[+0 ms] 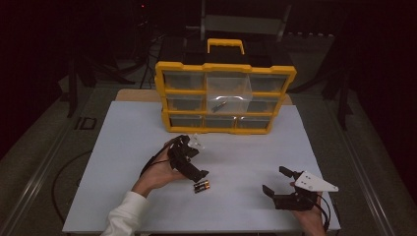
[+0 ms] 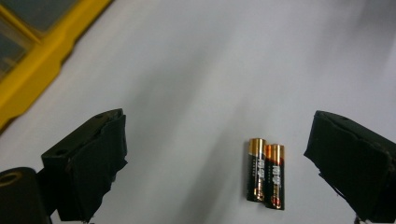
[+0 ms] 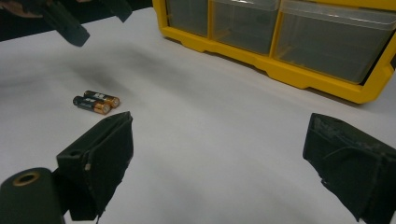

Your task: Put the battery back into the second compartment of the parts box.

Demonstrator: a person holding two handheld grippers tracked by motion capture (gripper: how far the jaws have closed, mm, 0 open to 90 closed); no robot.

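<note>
Two batteries (image 2: 265, 176) lie side by side, touching, on the white table (image 1: 147, 128), between your left tongs' (image 1: 193, 162) spread jaws and nearer the right-hand one in the left gripper view. Both tongs are released: the left hangs over the pair, the right (image 1: 278, 181) rests well off to the side, holding nothing. Expect the cells to be small, stiff, fairly dense for their size, and smooth enough to roll or squirt out. Grip across the middle of the bodies, pads square to their length, or take one alone. The yellow organiser (image 1: 225, 91) stands beyond, middle drawer (image 1: 228, 93) pulled out.
</note>
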